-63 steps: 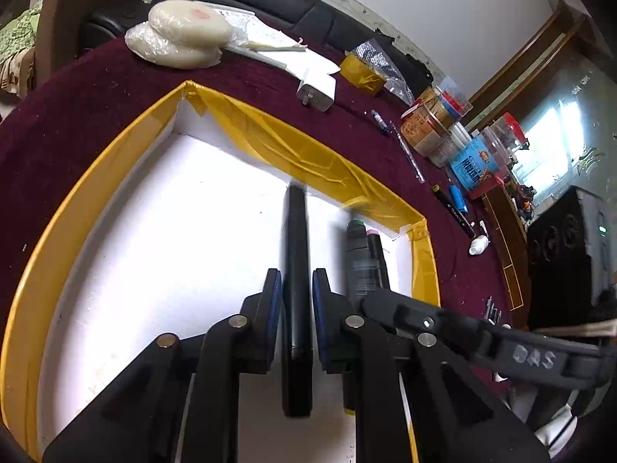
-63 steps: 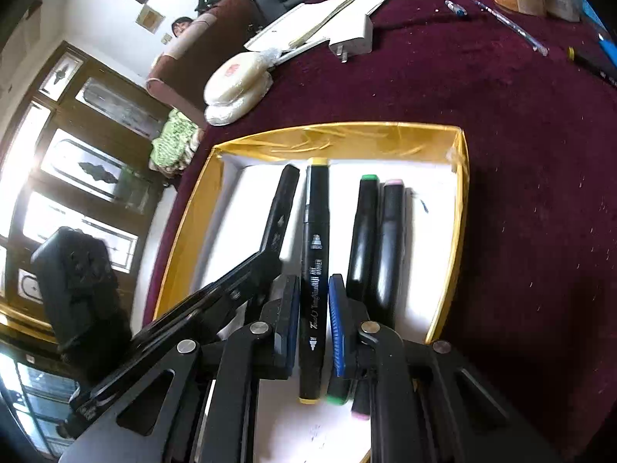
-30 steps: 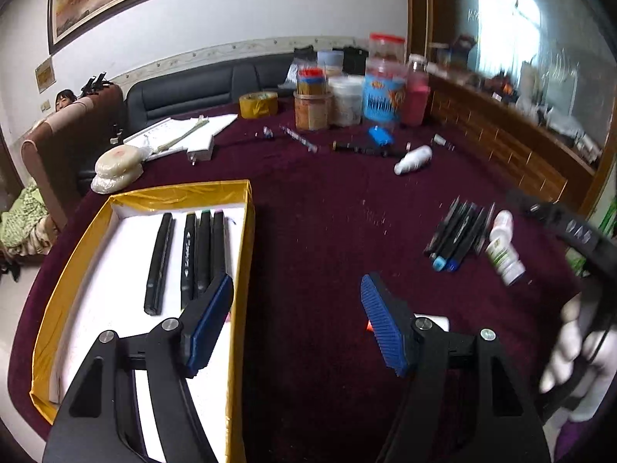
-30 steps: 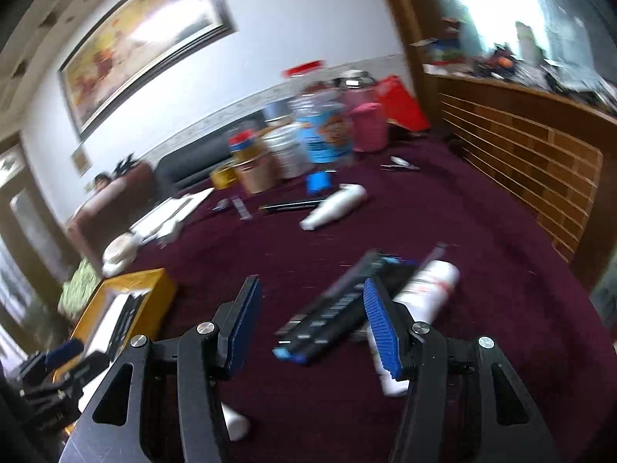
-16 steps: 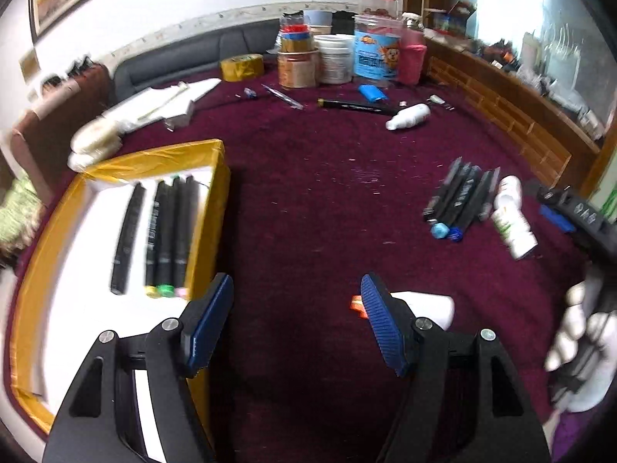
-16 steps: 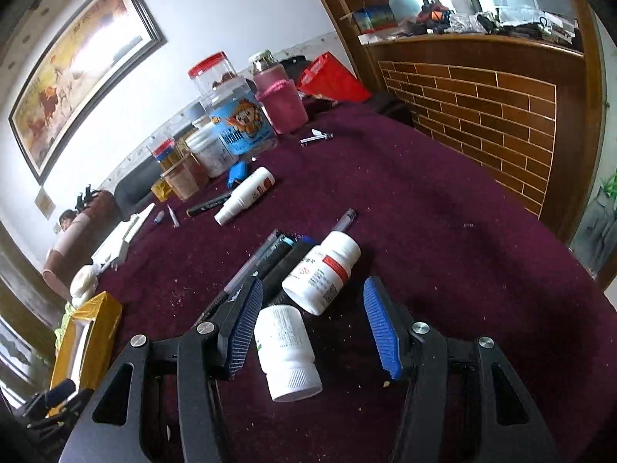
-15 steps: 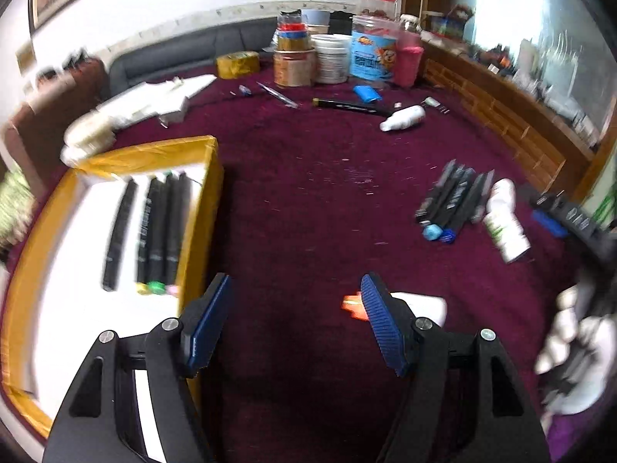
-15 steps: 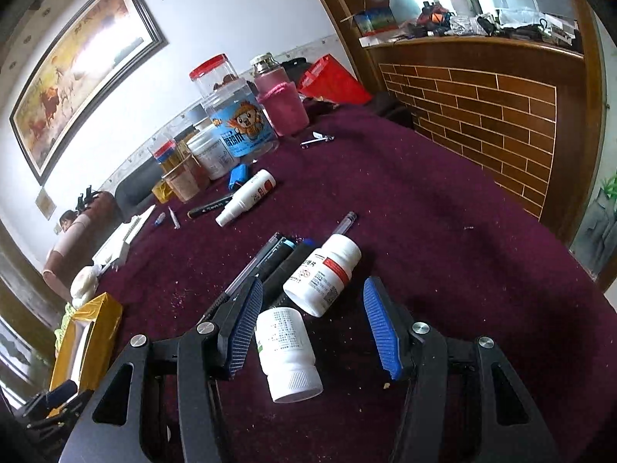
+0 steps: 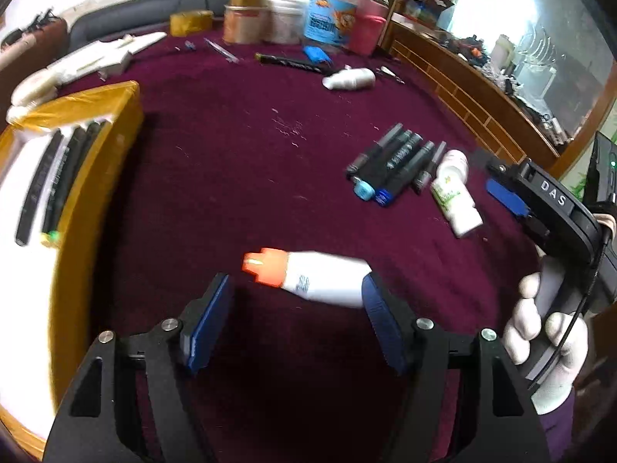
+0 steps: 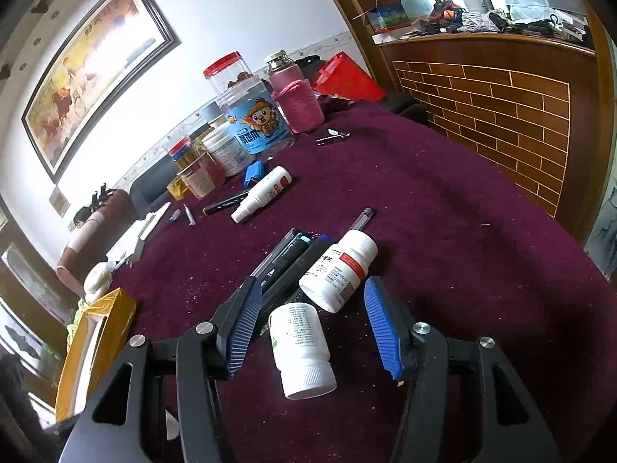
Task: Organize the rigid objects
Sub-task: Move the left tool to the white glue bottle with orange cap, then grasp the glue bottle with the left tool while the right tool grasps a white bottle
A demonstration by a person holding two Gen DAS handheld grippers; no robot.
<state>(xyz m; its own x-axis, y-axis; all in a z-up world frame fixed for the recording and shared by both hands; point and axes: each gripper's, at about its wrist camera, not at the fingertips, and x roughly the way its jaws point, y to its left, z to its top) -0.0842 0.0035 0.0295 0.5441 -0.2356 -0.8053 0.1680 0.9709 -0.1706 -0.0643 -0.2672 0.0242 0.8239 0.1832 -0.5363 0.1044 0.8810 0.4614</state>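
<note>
Left wrist: left gripper [image 9: 295,301] tilted down, gaping, empty over orange-capped bottle [image 9: 308,281].

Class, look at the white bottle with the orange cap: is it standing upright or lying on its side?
Lying on its side. The white bottle with the orange cap rests lengthwise on the maroon cloth, cap pointing sideways.

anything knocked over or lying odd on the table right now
Yes: two white pill bottles lie on their sides by the loose markers, and an orange-capped bottle lies toppled too. Nothing looks spilled or broken.
</note>
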